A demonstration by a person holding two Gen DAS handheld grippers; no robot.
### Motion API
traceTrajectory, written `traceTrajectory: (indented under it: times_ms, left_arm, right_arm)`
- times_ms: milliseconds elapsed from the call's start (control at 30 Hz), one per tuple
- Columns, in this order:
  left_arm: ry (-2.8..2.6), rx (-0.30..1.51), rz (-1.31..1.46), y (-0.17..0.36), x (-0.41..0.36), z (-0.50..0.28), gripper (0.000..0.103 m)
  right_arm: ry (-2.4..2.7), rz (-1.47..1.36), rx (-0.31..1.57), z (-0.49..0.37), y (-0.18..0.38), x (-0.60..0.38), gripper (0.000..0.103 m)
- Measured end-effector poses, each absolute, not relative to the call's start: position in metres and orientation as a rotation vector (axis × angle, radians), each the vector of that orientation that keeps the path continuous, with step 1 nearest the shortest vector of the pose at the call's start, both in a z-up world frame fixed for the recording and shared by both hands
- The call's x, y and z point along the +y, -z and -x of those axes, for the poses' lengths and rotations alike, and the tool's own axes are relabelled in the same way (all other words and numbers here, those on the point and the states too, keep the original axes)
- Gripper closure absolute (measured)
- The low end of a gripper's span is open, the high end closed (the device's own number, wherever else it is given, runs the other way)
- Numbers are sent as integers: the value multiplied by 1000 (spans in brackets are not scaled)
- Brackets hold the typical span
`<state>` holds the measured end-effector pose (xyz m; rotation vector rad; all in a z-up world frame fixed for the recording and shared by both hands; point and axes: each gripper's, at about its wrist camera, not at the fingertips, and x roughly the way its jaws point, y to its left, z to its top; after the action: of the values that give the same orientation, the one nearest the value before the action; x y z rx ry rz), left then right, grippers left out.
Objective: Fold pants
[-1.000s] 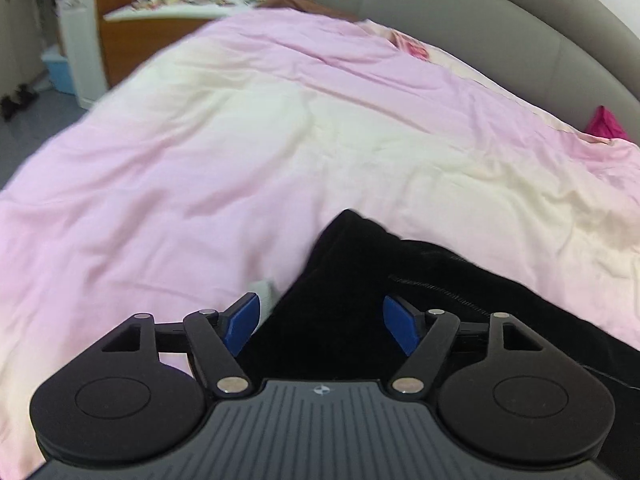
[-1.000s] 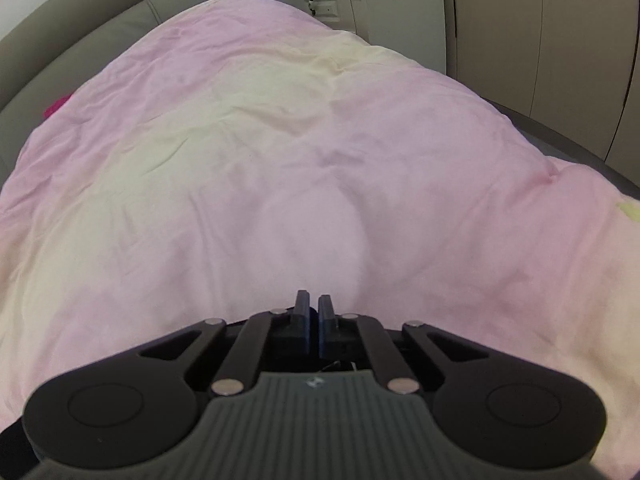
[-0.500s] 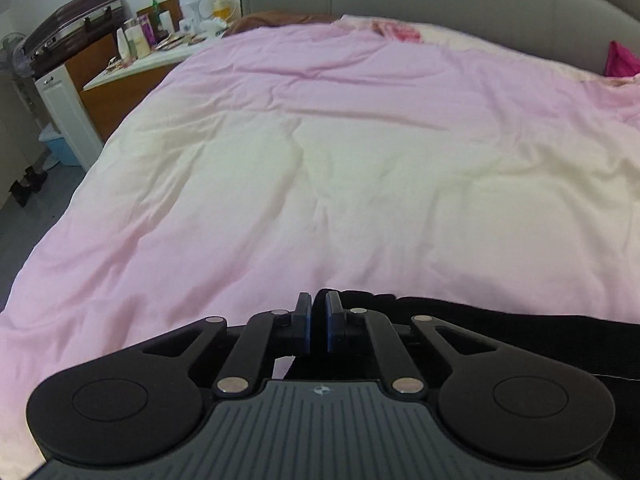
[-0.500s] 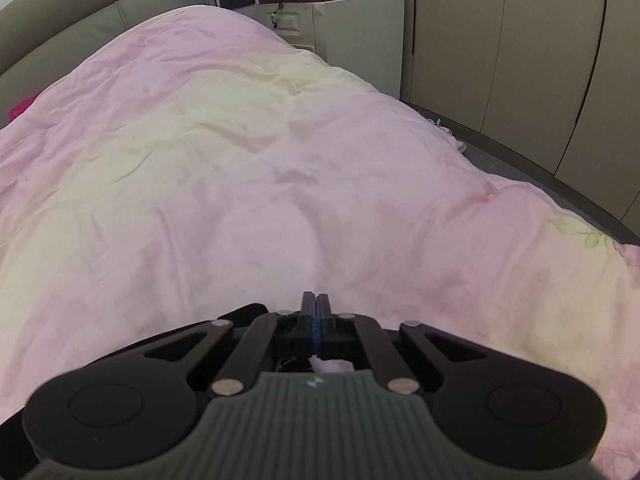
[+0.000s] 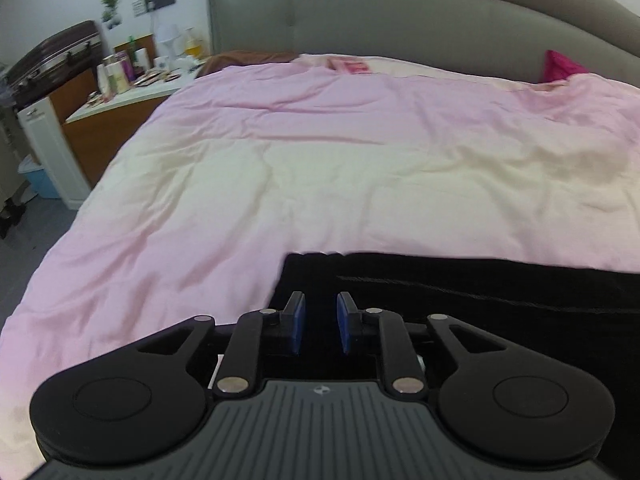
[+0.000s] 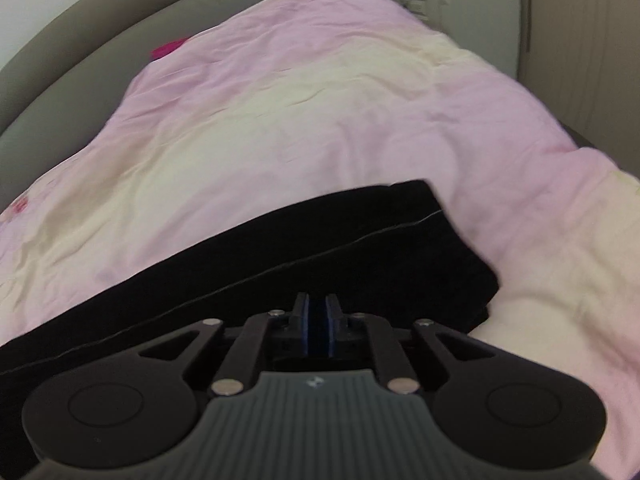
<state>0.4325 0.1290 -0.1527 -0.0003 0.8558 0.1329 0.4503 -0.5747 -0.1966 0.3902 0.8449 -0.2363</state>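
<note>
Black pants spread flat on a pink and cream bed

The pants (image 5: 480, 288), matte black cloth with a fine stitched seam and a squared end, lie as a long band across the soft, wrinkled duvet (image 5: 320, 168). The left hand-held gripper (image 5: 321, 322) hovers over one end, its blue pads a narrow gap apart and opening, nothing pinched. The right hand-held gripper (image 6: 316, 322), over the other end, is barely parted and opening, gripping nothing. A padded grey headboard (image 5: 400, 20) curves behind.

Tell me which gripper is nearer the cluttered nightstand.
Left gripper over the pants' end toward the nightstand; right gripper over their far end; both jaws are opening, nothing clamped between.
</note>
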Motion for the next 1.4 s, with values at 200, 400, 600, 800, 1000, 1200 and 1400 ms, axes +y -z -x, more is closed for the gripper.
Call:
traceTrajectory:
  times_ms: [200, 400, 600, 800, 1000, 1200, 1400]
  left_arm:
    - [154, 866, -114, 153, 34, -345, 76]
    - [339, 871, -187, 185, -45, -271, 60]
    - [366, 882, -291, 237, -104, -247, 48]
    - [284, 814, -362, 242, -123, -256, 62]
    - [358, 872, -363, 216, -107, -275, 95]
    - [432, 916, -295, 186, -83, -277, 97]
    - [481, 1016, -267, 183, -77, -278, 103]
  right_arm:
    - [-2, -345, 887, -407, 206, -471, 95]
    - [-134, -272, 871, -354, 211, -383, 83]
    - [-222, -228, 883, -309, 231, -314, 82]
    - [-291, -130, 925, -291, 252, -270, 74]
    - [-413, 68, 877, -307, 260, -243, 64]
    - [-603, 310, 719, -322, 251, -201, 57]
    - [-688, 586, 562, -320, 255, -152, 55]
